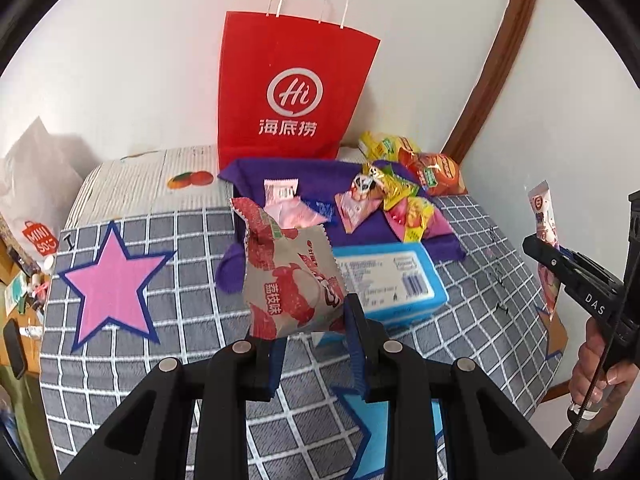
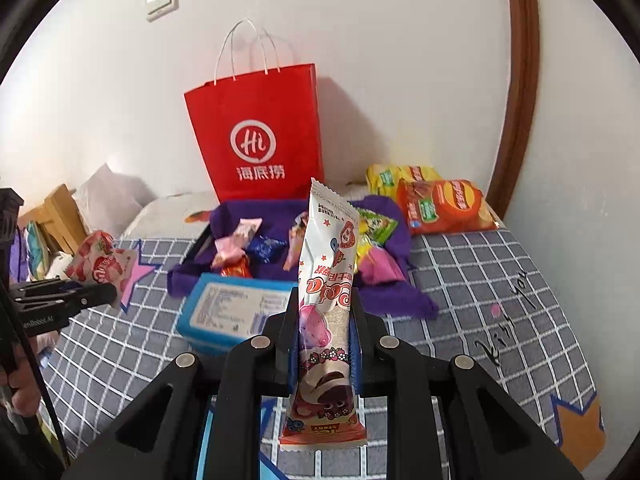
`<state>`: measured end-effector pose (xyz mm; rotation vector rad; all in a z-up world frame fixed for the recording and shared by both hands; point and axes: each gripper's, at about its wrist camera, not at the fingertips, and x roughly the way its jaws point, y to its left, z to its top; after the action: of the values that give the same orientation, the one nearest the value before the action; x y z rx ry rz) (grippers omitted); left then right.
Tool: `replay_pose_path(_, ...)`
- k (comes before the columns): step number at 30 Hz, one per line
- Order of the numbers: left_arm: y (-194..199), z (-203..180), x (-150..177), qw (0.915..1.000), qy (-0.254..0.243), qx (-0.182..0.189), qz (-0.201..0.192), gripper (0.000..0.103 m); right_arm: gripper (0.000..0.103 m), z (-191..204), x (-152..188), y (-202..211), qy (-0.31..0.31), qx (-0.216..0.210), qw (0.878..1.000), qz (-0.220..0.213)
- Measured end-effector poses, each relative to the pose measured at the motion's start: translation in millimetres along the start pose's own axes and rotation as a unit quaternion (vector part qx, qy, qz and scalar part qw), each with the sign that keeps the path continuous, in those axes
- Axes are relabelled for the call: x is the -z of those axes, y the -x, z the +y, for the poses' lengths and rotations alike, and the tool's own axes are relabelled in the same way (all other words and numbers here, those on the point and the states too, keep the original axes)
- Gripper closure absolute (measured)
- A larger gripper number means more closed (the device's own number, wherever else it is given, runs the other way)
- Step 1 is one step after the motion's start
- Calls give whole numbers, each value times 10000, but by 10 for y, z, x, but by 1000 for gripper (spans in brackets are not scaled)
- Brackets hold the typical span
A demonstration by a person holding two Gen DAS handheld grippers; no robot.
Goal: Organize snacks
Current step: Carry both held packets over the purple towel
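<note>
— What's behind the red paper bag (image 2: 260,136)?
— White wall, with a light switch (image 2: 161,1) up to its left — and brown wooden trim (image 2: 520,92) to its right.
— Left?
— A white Miniso bag (image 1: 38,196).

home bedroom, checked bedding (image 2: 500,264), wall switch (image 2: 161,1)

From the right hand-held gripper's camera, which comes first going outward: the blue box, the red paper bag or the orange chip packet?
1. Blue rectangular box, just ahead, lower left.
2. Orange chip packet, far right on the checked cloth, beside the purple cloth.
3. Red paper bag, standing against the wall, centre-left, farthest.
</note>
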<state>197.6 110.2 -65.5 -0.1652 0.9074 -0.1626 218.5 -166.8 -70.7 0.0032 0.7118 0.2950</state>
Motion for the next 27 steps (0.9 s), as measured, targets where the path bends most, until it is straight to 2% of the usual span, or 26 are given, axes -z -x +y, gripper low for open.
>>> replay_pose_path(11, -52, 7, -566, 9998, 5, -64, -162, 77, 83, -21, -675, -137, 24, -133, 9997, -211)
replay_pose_path(19, -261, 25, -983, 9996, 84, -68, -260, 77, 83, 86, -1155, -567, 109, -467, 9988, 54)
replay_pose_path(27, -591, 2, -1339, 9996, 190, 7, -189, 77, 83, 176, -1339, -1088, 178, -857, 9956, 331)
